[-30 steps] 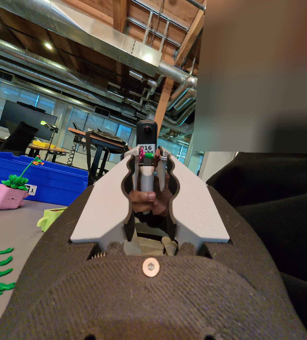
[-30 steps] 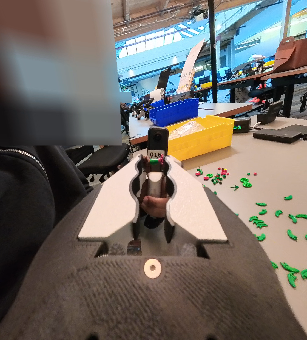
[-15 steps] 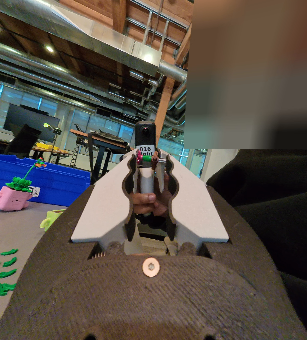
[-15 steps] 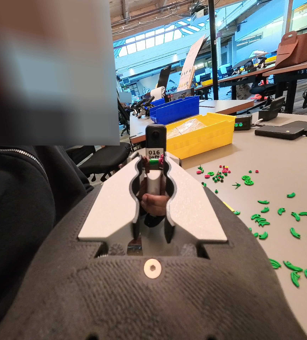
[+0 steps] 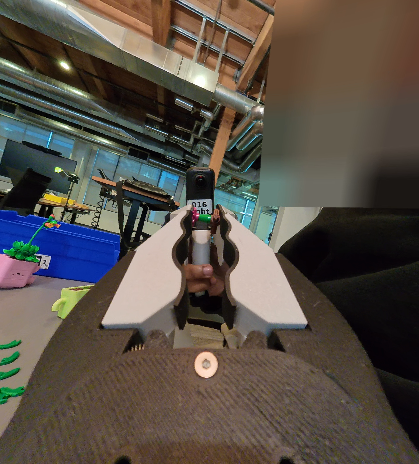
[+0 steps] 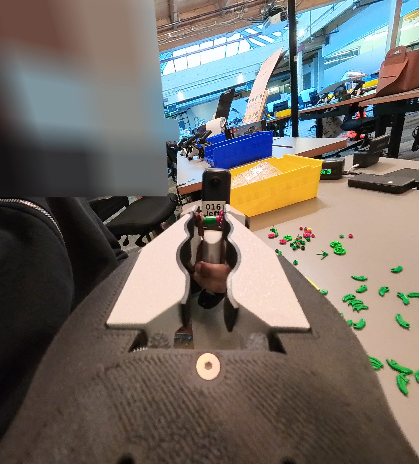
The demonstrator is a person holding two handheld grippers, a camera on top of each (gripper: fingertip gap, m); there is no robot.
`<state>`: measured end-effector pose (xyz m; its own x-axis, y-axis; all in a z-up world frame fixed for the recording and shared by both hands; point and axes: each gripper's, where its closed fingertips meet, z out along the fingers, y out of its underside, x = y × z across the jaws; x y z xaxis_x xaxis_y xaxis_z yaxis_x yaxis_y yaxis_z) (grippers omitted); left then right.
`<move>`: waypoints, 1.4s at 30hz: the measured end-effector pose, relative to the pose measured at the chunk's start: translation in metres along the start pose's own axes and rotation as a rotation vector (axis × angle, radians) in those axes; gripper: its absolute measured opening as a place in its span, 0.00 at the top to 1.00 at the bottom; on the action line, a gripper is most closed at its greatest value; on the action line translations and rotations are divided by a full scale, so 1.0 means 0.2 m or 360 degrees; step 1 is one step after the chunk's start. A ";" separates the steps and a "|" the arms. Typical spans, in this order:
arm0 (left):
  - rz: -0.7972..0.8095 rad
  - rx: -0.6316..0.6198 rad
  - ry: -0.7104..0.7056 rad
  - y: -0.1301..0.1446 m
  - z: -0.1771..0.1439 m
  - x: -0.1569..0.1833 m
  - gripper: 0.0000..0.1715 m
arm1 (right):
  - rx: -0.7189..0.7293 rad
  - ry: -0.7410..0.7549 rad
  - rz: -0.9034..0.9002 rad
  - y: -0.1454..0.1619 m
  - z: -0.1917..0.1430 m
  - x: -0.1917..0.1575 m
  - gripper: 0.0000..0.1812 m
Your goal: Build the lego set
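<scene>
A small lego flower stem [image 5: 204,218], a green bar with a magenta flower at one end and a brown piece at the other, sits crosswise between my left gripper's [image 5: 204,214] fingertips. My right gripper [image 6: 209,216] faces it tip to tip, and the same stem [image 6: 209,220] lies between its fingertips too. Both are closed to a narrow gap on the stem, held in the air in front of a person in a dark jacket. Each view shows the other gripper's black camera [image 5: 200,185] and the hand [image 6: 211,276] holding it.
A finished pink pot with a plant [image 5: 12,272] and a lime green pot [image 5: 74,297] stand on the grey table before a blue bin [image 5: 78,243]. Several green leaf pieces [image 6: 354,301] and small flower parts [image 6: 296,238] lie scattered. A yellow bin [image 6: 278,185] and black devices [image 6: 381,182] stand farther back.
Both grippers stay tip to tip on the stem. The views shift only slightly; nothing is taken or let go.
</scene>
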<state>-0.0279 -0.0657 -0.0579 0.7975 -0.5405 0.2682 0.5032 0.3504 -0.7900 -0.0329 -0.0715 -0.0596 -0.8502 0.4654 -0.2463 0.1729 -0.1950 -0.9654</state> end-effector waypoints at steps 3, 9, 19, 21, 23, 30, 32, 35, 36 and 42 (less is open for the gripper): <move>-0.0013 0.0001 0.0010 0.00 0.00 0.00 0.89 | -0.0003 0.0004 -0.0014 0.00 0.00 0.00 0.89; -0.0022 0.0003 0.0014 0.00 0.00 0.00 0.90 | -0.0025 0.0013 -0.0057 0.00 0.00 -0.01 0.89; -0.0050 0.0014 0.0017 0.00 0.00 0.00 0.90 | -0.0036 0.0027 -0.0061 0.01 0.00 0.00 0.89; -0.0060 0.0052 0.0005 -0.01 0.00 -0.01 0.83 | 0.0013 0.0015 -0.0024 -0.01 0.00 0.01 0.89; -0.0077 0.0043 0.0027 -0.01 0.00 0.00 0.76 | 0.0092 -0.0008 0.0043 -0.04 -0.01 0.01 0.89; -0.0074 -0.0021 0.0001 0.04 0.03 -0.01 0.75 | 0.0185 -0.0030 0.0062 -0.05 -0.03 0.01 0.89; -0.0074 -0.0026 -0.0001 0.05 0.05 -0.01 0.76 | 0.0233 -0.0039 0.0065 -0.08 -0.06 0.00 0.89; -0.0072 -0.0006 -0.0013 0.05 0.06 -0.01 0.79 | 0.0302 -0.0072 0.0130 -0.06 -0.03 0.03 0.89; -0.0066 0.0004 -0.0022 0.05 0.07 -0.01 0.81 | 0.0323 -0.0091 0.0159 -0.05 -0.03 0.03 0.89; 0.0023 0.0012 -0.0175 0.04 0.06 -0.07 0.87 | 0.0463 -0.0159 0.0307 -0.05 -0.02 0.07 0.90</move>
<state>-0.0307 -0.0461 -0.0620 0.8361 -0.4483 0.3163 0.4936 0.3631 -0.7902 -0.0450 -0.0583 -0.0532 -0.8625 0.3123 -0.3982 0.1985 -0.5151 -0.8339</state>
